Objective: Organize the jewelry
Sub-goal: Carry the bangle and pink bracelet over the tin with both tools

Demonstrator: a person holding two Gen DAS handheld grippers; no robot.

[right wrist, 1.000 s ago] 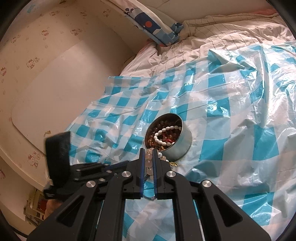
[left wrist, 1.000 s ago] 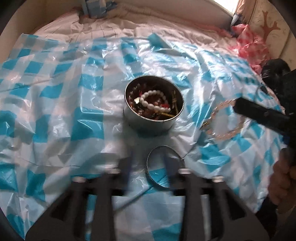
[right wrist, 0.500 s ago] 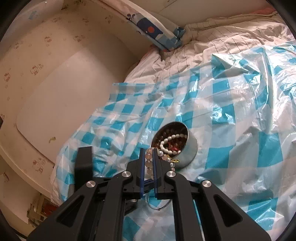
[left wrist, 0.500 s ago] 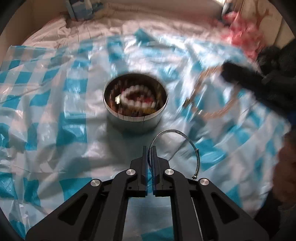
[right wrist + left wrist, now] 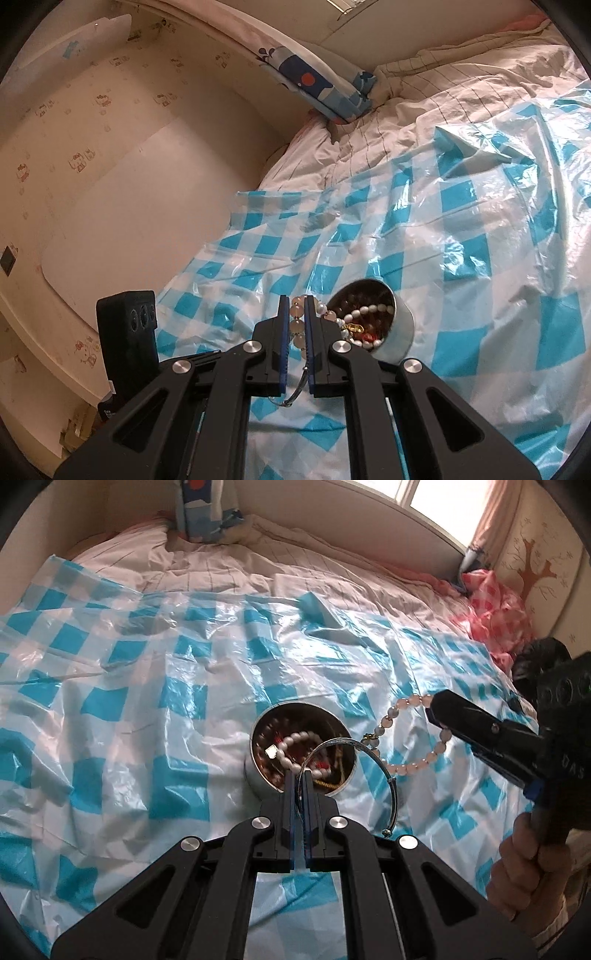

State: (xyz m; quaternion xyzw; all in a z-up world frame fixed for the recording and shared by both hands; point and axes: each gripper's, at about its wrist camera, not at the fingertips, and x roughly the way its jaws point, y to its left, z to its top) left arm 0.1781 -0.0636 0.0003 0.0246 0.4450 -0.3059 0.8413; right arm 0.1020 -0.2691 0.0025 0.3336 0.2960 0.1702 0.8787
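A round metal tin (image 5: 255, 775) full of bead jewelry, with a white bead bracelet (image 5: 291, 753) on top, stands on a blue-and-white checked plastic sheet (image 5: 147, 701). My left gripper (image 5: 300, 775) is shut on a thin silver bangle (image 5: 388, 775) and holds it in the air just in front of the tin. My right gripper (image 5: 295, 310) is shut on a pale pink bead bracelet (image 5: 297, 326), lifted to the left of the tin (image 5: 400, 332). From the left wrist view that bracelet (image 5: 406, 764) hangs from the right gripper (image 5: 430, 709), right of the tin.
The sheet covers a bed with a striped cream cover (image 5: 229, 572). A blue patterned pillow (image 5: 321, 88) leans at the headboard. Pink checked plastic (image 5: 495, 616) lies at the far right by the wall. A white board (image 5: 147, 206) stands against the wall beside the bed.
My left gripper has shut on the silver bangle and lifted it off the sheet. My right gripper has raised the pink bead bracelet higher and both grippers have drawn back from the tin.
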